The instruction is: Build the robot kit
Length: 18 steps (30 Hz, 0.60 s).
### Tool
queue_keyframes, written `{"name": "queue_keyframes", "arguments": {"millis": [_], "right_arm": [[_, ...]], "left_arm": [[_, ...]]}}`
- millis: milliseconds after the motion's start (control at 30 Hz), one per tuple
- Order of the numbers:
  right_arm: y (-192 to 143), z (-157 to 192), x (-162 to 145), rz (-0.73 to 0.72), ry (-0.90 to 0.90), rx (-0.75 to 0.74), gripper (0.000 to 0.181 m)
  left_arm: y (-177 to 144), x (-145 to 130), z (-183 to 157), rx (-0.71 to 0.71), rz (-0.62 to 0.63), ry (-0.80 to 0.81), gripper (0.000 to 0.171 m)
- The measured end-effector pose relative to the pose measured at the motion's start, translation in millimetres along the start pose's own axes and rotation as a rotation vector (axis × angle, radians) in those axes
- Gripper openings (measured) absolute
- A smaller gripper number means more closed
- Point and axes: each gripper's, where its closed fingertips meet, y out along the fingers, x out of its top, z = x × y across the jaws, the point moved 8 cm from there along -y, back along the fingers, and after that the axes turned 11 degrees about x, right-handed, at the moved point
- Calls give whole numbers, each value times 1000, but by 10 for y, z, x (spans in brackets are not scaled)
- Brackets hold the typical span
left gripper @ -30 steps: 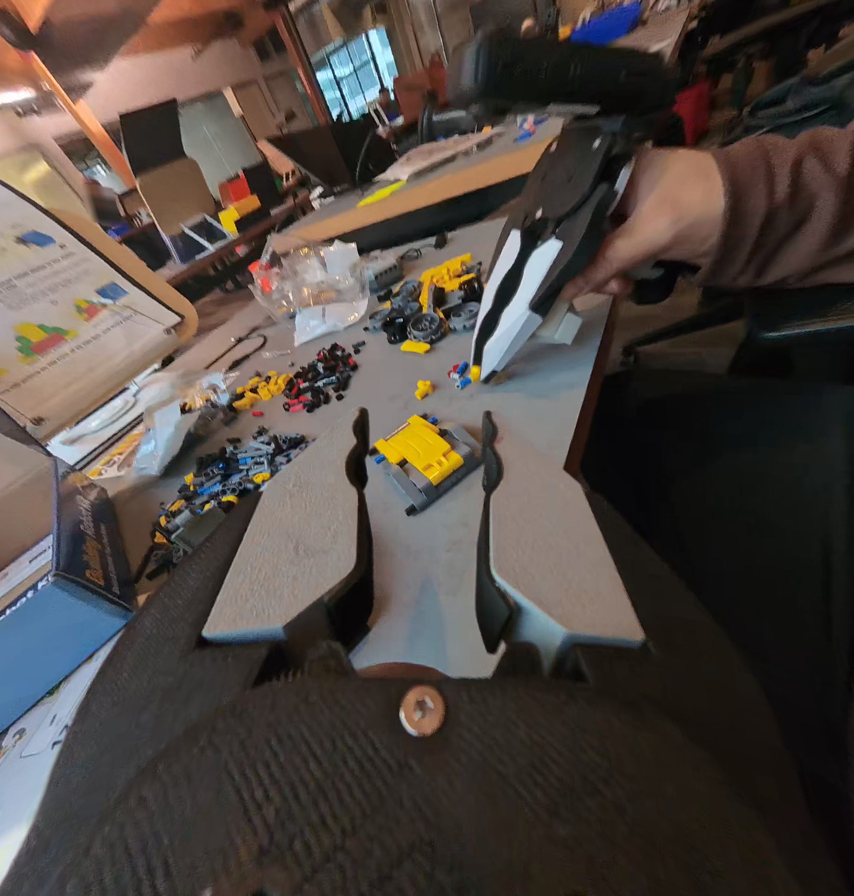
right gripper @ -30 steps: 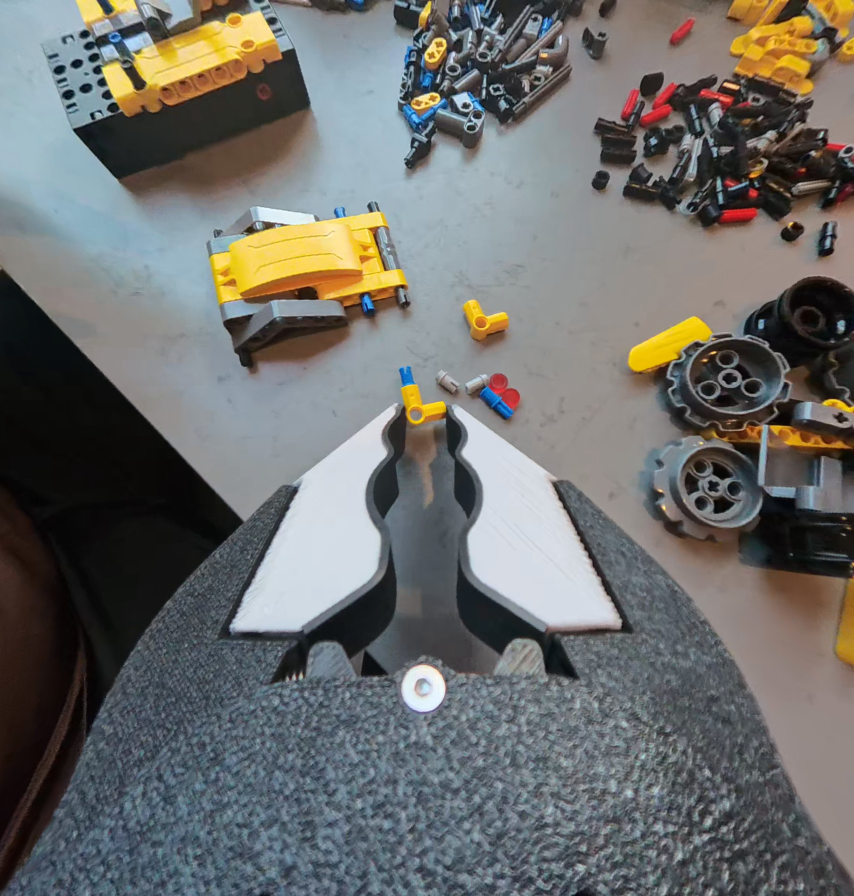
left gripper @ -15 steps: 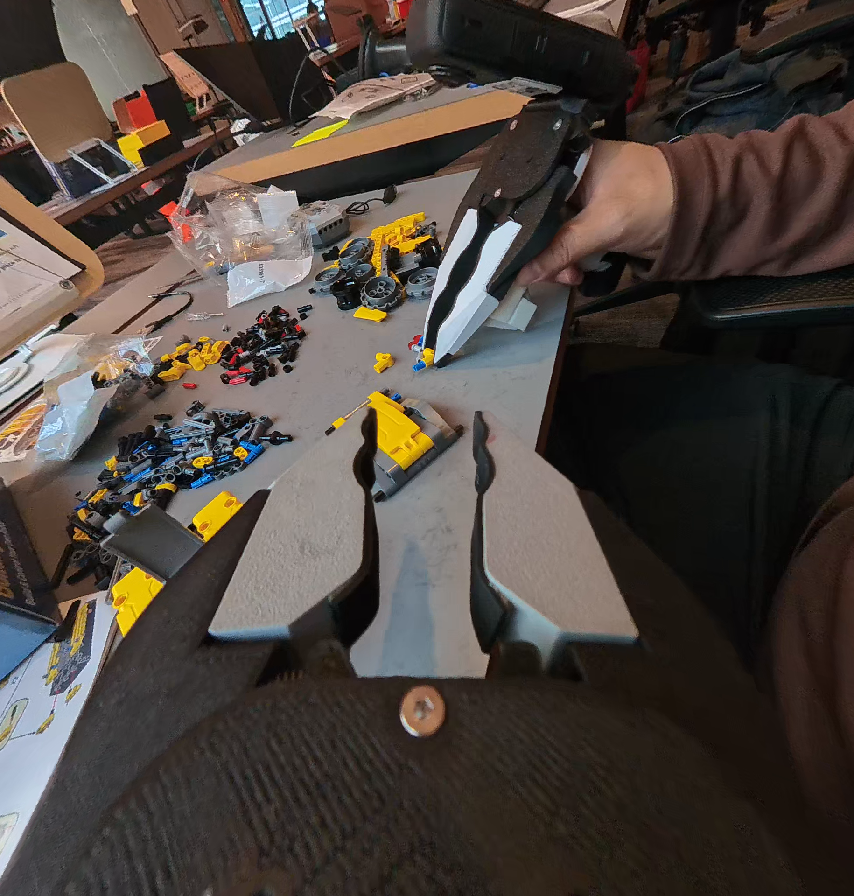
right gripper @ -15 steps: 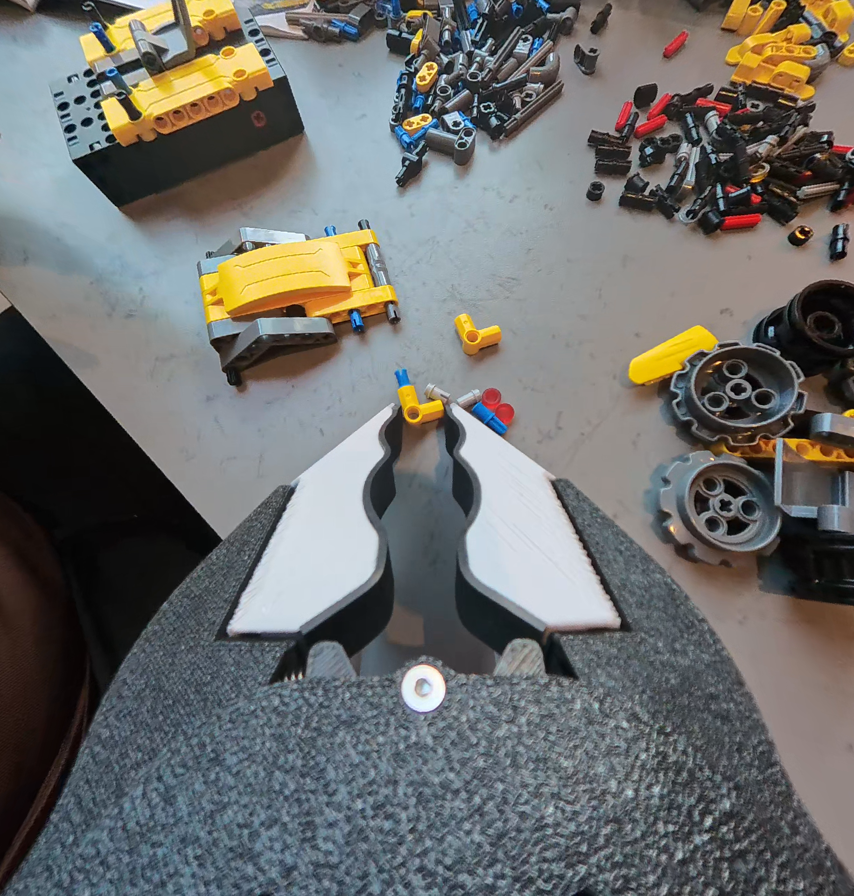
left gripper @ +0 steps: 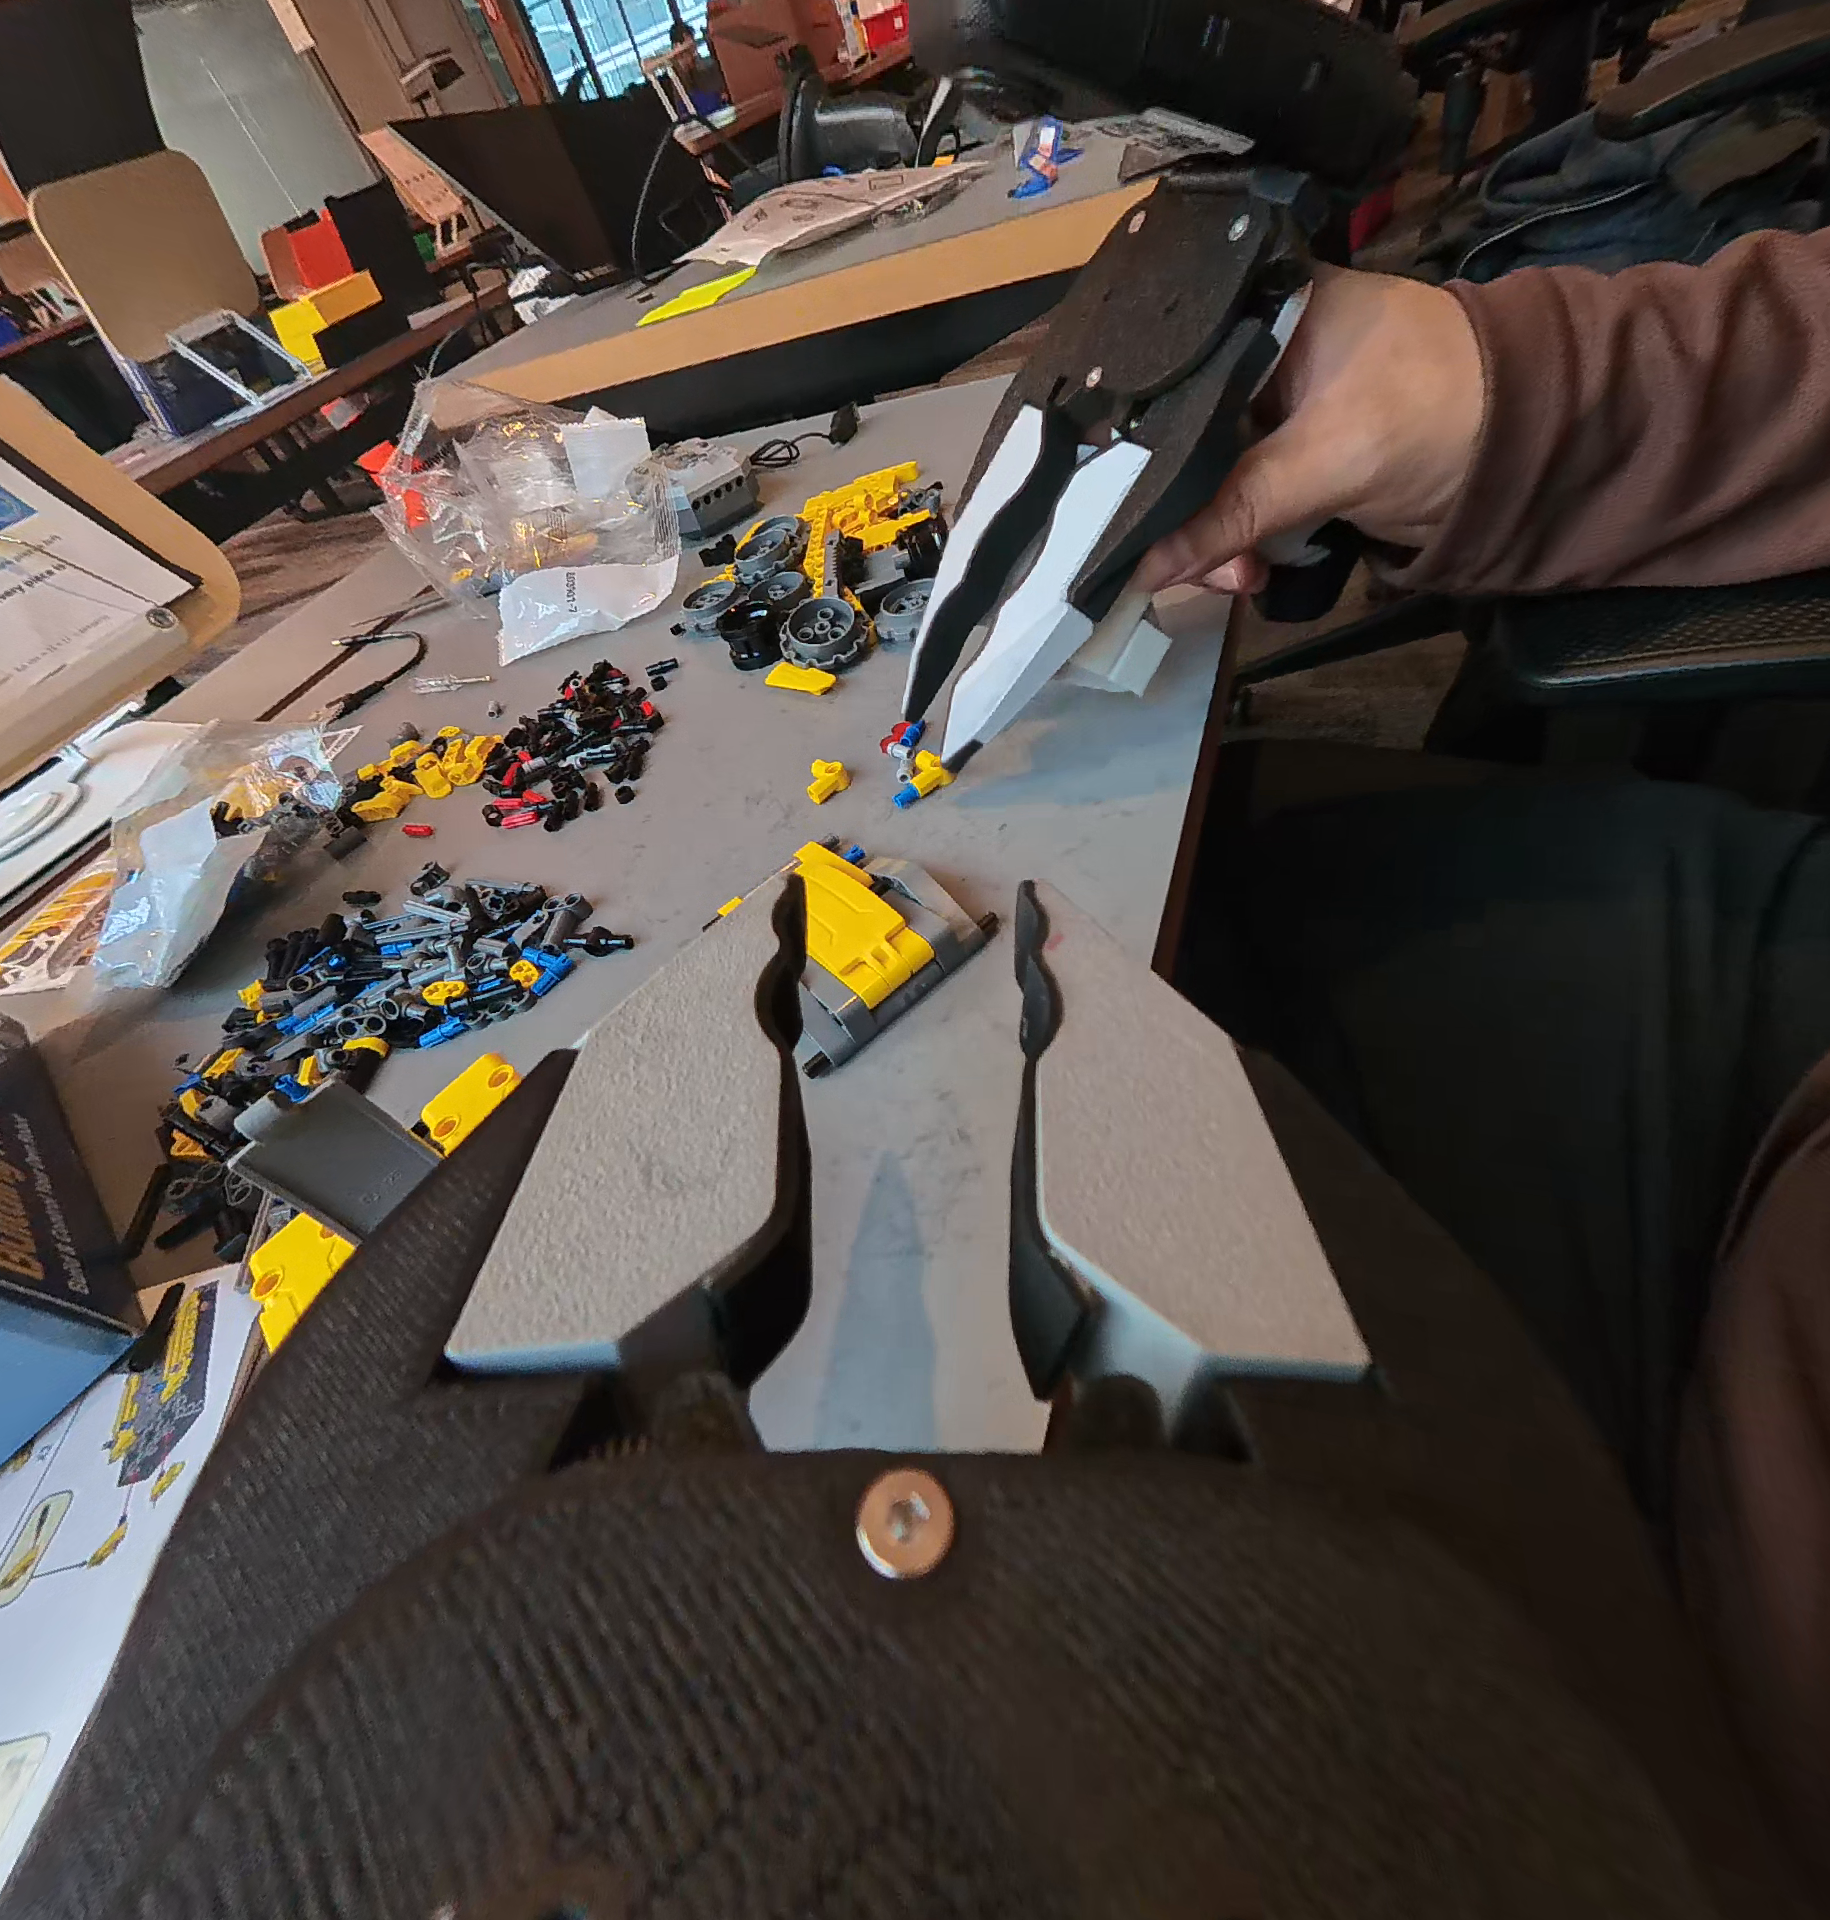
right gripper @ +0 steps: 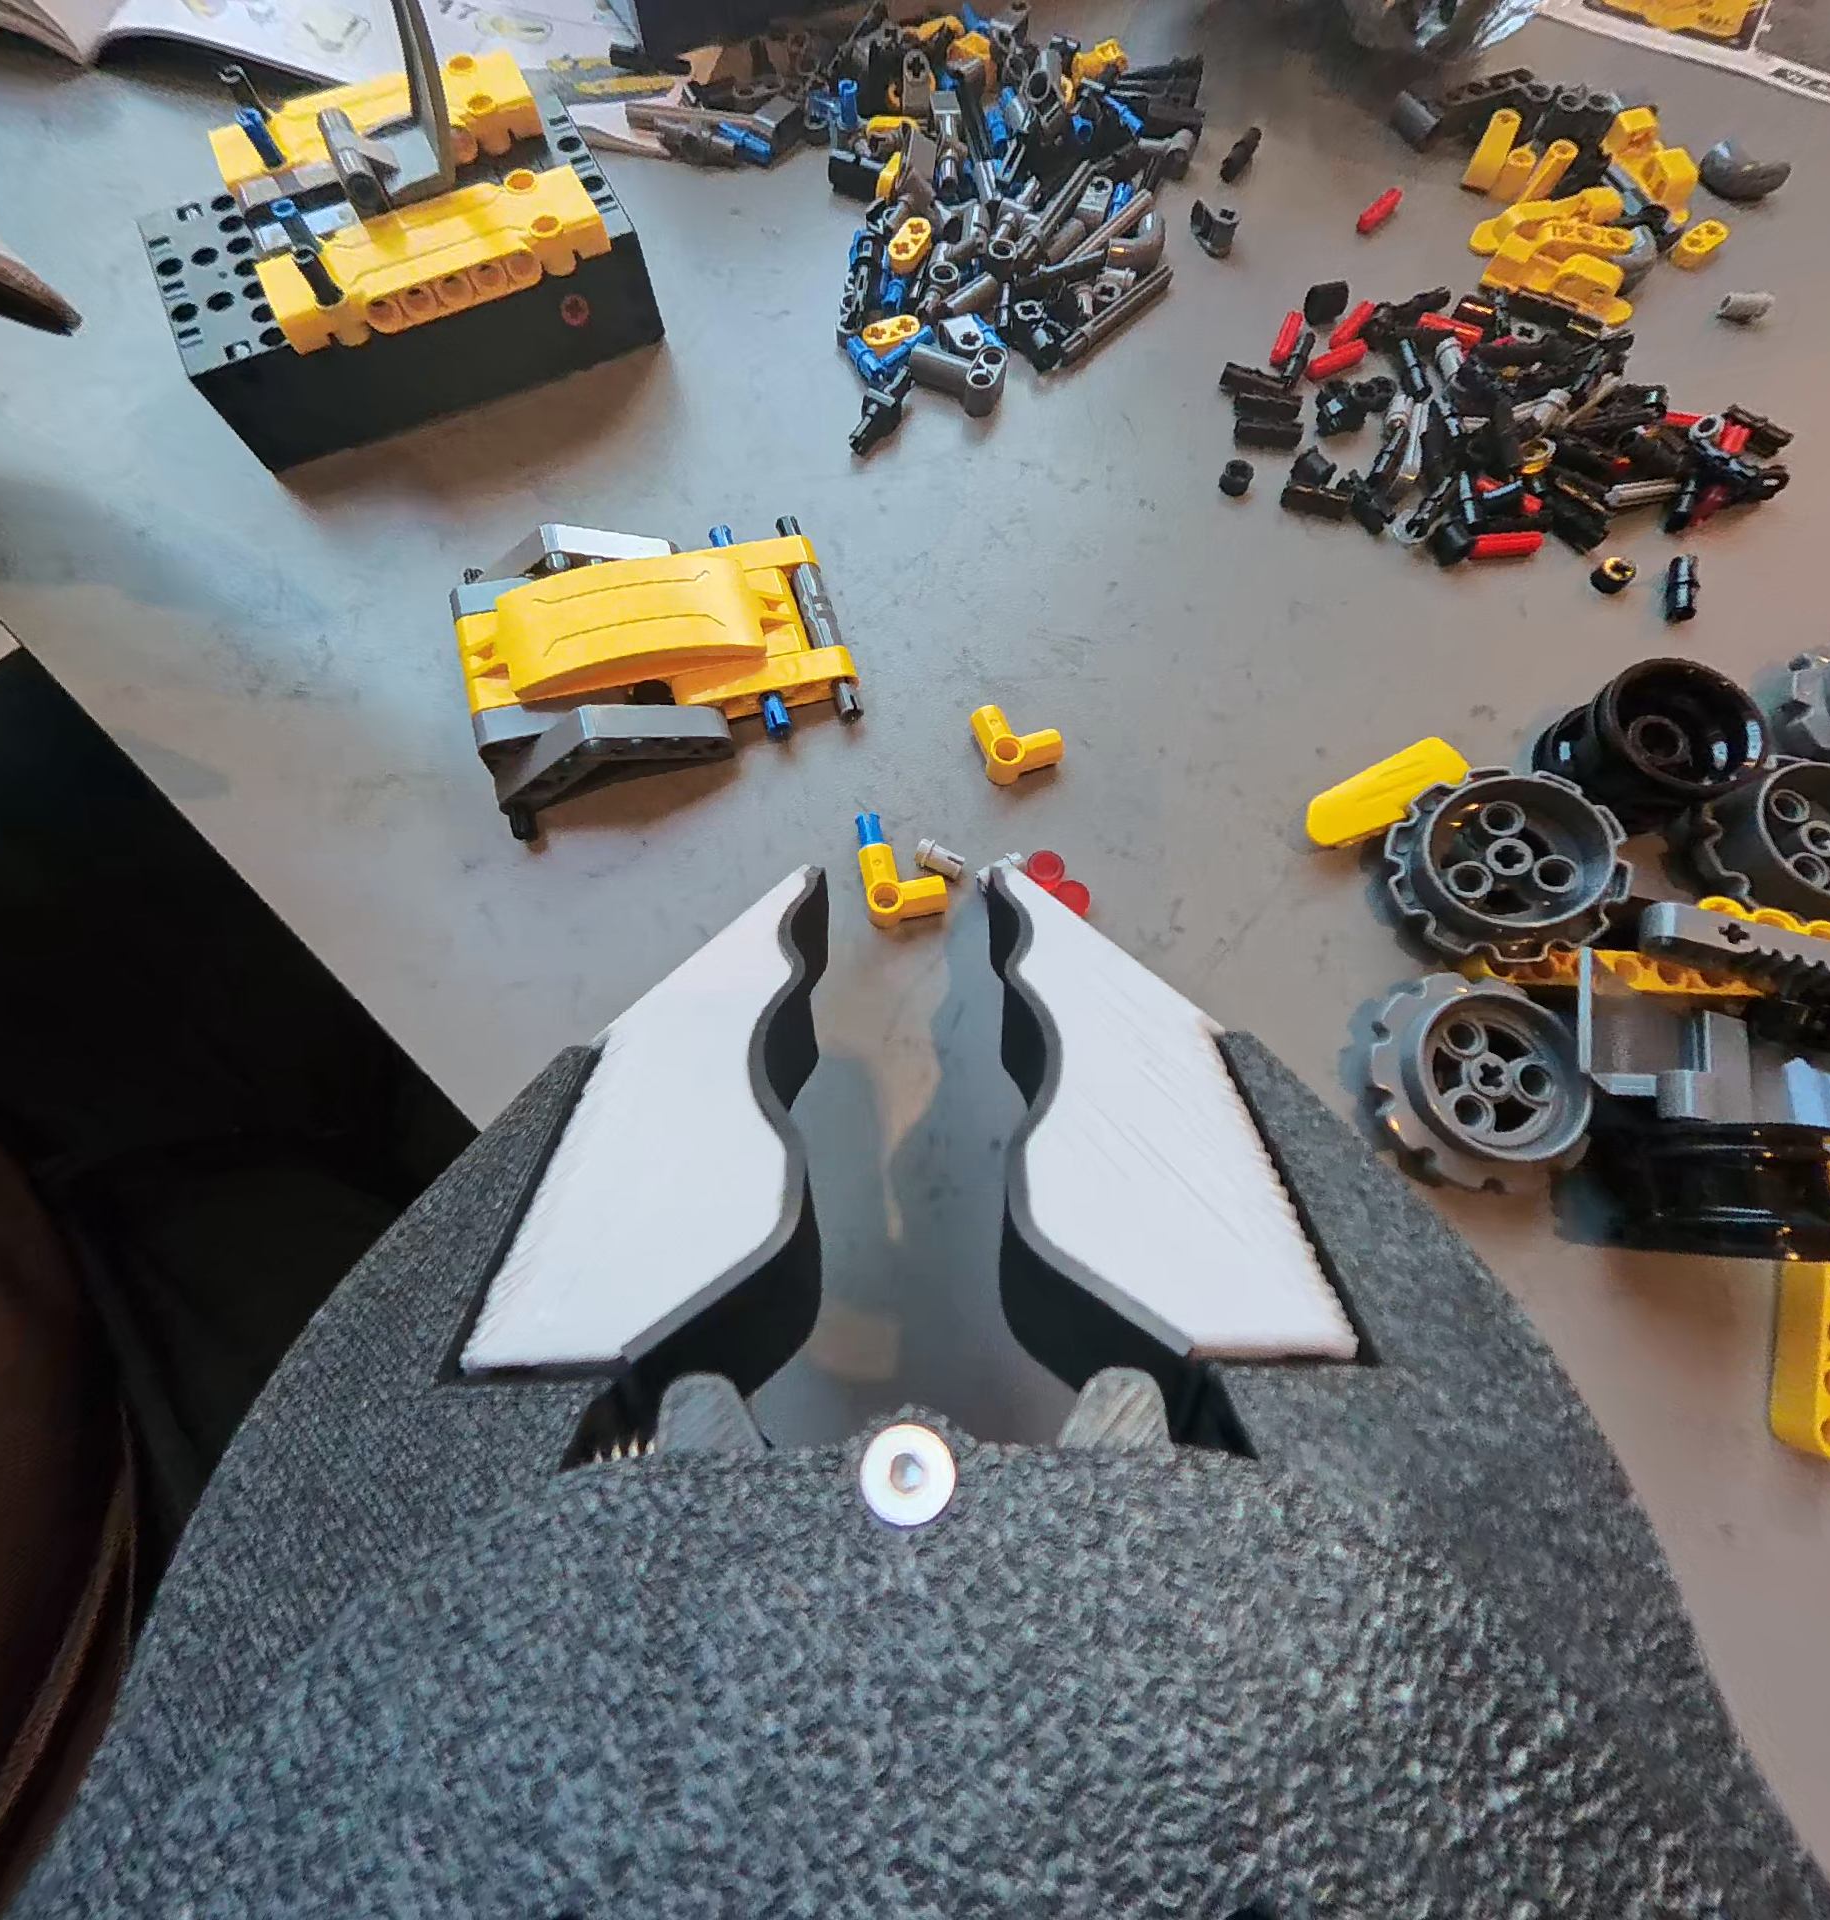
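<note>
My right gripper (right gripper: 906, 883) is open, its white fingertips low over the grey table on either side of a small yellow elbow connector with a blue pin (right gripper: 895, 883). It does not grip the connector. A grey pin (right gripper: 939, 854) and red studs (right gripper: 1056, 878) lie by the right tip. A yellow and grey panel assembly (right gripper: 641, 644) lies beyond to the left. My left gripper (left gripper: 906, 904) is open and empty, with that assembly (left gripper: 869, 956) just past its tips and partly behind the left finger. A hand holds the right gripper (left gripper: 937, 743) farther off in the left wrist view.
A black box topped with yellow beams (right gripper: 402, 281) stands at the far left. Piles of small pins (right gripper: 994, 229) (right gripper: 1493, 426), grey wheels (right gripper: 1503, 862), a second yellow elbow (right gripper: 1015, 746) and plastic bags (left gripper: 537, 520) lie around. The table edge (left gripper: 1191, 779) is close by. The gap from one gripper's tips to the other's is roughly 15 cm.
My right gripper's jaws have opened a little wider about the yellow connector. My left gripper has dipped and drawn closer to the yellow and grey assembly.
</note>
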Motion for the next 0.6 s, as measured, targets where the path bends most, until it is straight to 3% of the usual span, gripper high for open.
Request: {"name": "queue_keyframes", "arguments": {"millis": [400,500,600], "right_arm": [[-145,-40,44,-100,62,33,34],[-236,-89,40,-135,82,23,30],[-315,-182,69,-138,90,-7,14]], "left_arm": [[-3,3,8,-2,-5,-10,36],[15,-4,4,-9,11,-9,36],[24,-7,10,-16,19,-17,36]]}}
